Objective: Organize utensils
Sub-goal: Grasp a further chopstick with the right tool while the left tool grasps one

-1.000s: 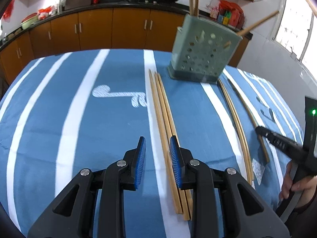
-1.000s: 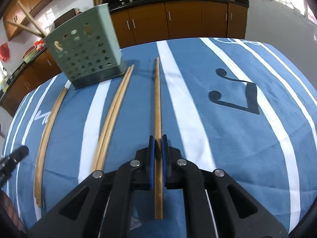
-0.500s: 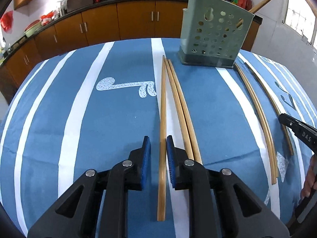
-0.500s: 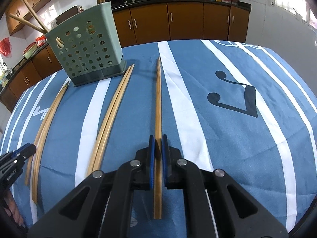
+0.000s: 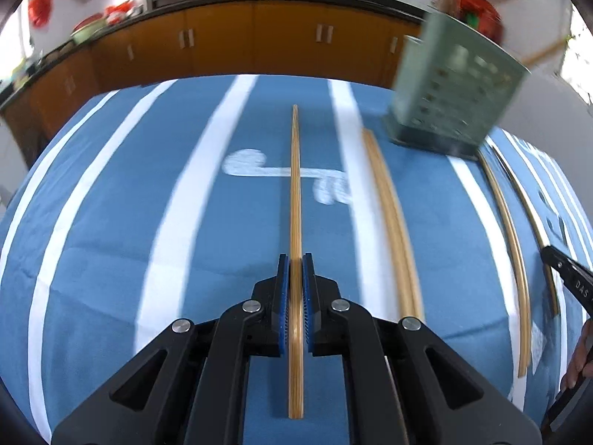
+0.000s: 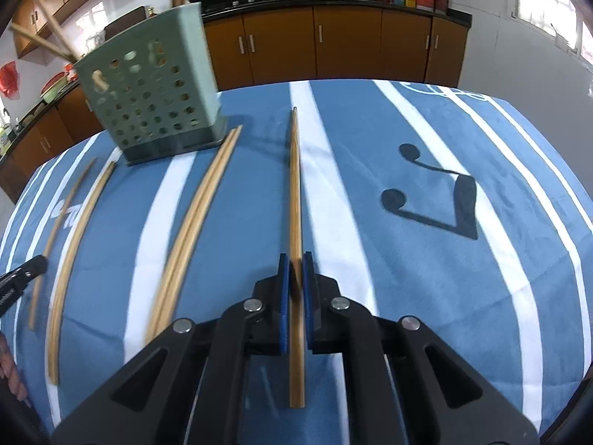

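My left gripper (image 5: 295, 265) is shut on a bamboo chopstick (image 5: 295, 185) that runs straight ahead between the blue pads, above the blue striped cloth (image 5: 111, 222). My right gripper (image 6: 295, 265) is likewise shut on another chopstick (image 6: 294, 185). A green perforated utensil holder (image 5: 456, 100) stands at the far right in the left wrist view; the same holder (image 6: 152, 92) is at the far left in the right wrist view, with several chopsticks standing in it. A loose pair of chopsticks (image 5: 393, 222) lies right of my left gripper, and the same pair (image 6: 196, 218) lies left of my right gripper.
More chopsticks (image 5: 515, 244) lie on the cloth beyond the holder, near the other gripper's tip (image 5: 567, 270). Those chopsticks (image 6: 74, 230) show at the left in the right wrist view. Brown kitchen cabinets (image 6: 352, 44) with pots on the counter stand behind the table.
My left gripper moved over one chopstick, closed on it and carried it left, away from the other two. My right gripper kept its grip on its chopstick and barely moved.
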Motion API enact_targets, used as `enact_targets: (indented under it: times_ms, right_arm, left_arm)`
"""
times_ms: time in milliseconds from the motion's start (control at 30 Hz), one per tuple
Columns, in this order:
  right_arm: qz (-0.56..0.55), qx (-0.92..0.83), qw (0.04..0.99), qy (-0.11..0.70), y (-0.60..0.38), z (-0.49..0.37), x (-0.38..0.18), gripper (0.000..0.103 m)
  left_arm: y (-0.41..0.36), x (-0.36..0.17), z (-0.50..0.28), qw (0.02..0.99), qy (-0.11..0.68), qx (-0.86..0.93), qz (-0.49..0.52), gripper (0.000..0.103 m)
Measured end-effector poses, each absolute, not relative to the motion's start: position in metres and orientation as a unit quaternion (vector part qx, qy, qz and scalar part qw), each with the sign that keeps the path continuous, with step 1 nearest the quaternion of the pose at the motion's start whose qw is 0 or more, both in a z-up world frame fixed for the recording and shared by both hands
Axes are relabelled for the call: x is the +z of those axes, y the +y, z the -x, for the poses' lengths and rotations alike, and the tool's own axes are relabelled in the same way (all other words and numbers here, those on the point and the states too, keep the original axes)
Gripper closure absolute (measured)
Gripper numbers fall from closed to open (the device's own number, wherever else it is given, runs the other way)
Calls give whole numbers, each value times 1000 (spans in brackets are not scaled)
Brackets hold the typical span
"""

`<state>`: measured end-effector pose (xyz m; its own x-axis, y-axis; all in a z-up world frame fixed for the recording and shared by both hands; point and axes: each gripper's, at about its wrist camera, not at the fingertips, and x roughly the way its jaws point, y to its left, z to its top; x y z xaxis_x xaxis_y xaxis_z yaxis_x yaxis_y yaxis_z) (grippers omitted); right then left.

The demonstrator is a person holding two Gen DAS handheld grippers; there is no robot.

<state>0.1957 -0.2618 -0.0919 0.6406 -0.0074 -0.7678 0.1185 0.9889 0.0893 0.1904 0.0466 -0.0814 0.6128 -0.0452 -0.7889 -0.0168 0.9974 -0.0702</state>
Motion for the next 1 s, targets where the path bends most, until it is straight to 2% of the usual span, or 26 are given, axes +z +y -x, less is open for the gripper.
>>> enact_targets:
  times_ms: [1000]
  right_arm:
    - [-57, -44, 906, 417, -265, -199, -94, 94]
  left_arm:
    - [49, -83, -186, 904, 425, -23, 33, 94]
